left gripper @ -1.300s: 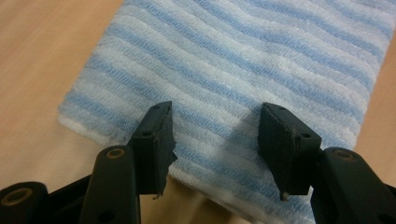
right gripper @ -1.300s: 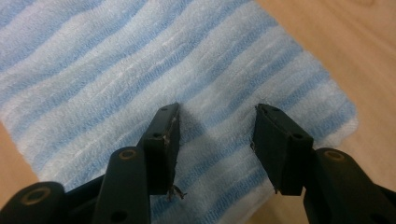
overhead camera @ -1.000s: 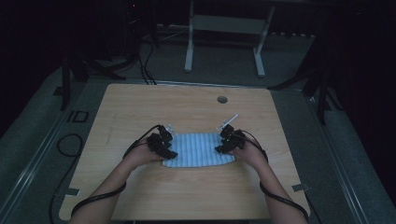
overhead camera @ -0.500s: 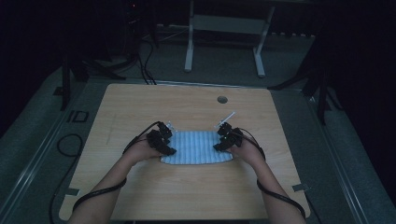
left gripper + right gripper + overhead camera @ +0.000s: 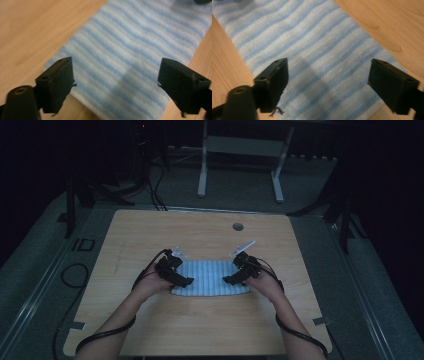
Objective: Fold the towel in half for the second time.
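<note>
The striped cloth [image 5: 210,277] looks soft, light and floppy. Both the left gripper [image 5: 116,85] and right gripper [image 5: 328,86] have just opened wide above its ends, gripping nothing. Best pinched at the short edge beneath each.

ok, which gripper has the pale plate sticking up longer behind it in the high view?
The right gripper; its plate reaches farther than the left gripper one.

Light wooden rectangular table [image 5: 200,235], pale grain, rounded corners; small round dark grommet hole [image 5: 238,226] near its far edge, right of centre. Grey speckled floor [image 5: 45,265] around the table. White metal frame stand [image 5: 240,150] beyond the far edge, two legs on floor. Black cables [image 5: 152,185] trailing on floor, far left.
</note>
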`<state>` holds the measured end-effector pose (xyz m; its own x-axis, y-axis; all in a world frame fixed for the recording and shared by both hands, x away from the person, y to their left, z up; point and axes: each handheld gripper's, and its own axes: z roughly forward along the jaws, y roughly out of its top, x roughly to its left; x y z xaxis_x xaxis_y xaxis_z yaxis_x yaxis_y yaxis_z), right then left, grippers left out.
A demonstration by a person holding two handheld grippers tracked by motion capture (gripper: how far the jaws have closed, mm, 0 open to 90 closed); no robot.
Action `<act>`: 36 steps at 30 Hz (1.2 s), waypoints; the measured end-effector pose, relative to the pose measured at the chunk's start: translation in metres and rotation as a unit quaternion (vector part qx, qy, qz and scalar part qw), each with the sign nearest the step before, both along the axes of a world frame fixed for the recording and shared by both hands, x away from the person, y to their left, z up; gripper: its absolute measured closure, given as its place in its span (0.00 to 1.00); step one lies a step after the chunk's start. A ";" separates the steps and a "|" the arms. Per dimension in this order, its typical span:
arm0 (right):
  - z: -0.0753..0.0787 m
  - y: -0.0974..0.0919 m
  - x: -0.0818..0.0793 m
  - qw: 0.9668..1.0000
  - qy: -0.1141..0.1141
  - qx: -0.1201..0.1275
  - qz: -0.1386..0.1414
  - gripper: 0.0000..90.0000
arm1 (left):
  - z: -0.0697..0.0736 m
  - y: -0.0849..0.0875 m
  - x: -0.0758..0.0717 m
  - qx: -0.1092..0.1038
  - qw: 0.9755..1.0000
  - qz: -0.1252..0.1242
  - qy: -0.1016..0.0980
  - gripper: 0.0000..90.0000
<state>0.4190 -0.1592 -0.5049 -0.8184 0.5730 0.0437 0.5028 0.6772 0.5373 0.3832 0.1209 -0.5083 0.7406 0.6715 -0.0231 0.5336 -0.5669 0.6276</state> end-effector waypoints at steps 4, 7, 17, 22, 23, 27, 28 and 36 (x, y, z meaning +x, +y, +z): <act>-0.003 -0.007 -0.003 1.000 -0.021 0.009 -0.013 0.15 | -0.002 0.003 -0.003 -0.009 1.000 0.015 -0.011 0.03; -0.003 -0.012 -0.005 0.999 -0.028 0.015 -0.015 0.15 | -0.003 0.009 -0.005 -0.020 0.999 0.023 -0.013 0.03; -0.007 -0.050 -0.022 0.997 -0.051 0.040 -0.047 0.14 | -0.014 0.039 -0.027 -0.028 0.999 0.045 -0.007 0.03; -0.013 -0.067 -0.029 0.996 -0.046 0.041 -0.057 0.14 | -0.022 0.053 -0.036 -0.037 0.998 0.058 -0.003 0.03; -0.014 -0.070 -0.030 0.996 -0.044 0.044 -0.061 0.14 | -0.023 0.056 -0.037 -0.037 0.998 0.060 0.000 0.03; -0.024 -0.085 -0.034 0.995 -0.039 0.044 -0.077 0.14 | -0.025 0.067 -0.044 -0.043 0.996 0.074 -0.003 0.03; -0.026 -0.089 -0.035 0.995 -0.039 0.047 -0.082 0.14 | -0.025 0.071 -0.045 -0.044 0.996 0.077 -0.006 0.03; -0.035 -0.125 -0.048 0.987 -0.058 0.083 -0.121 0.14 | -0.026 0.097 -0.060 -0.066 0.991 0.112 -0.028 0.03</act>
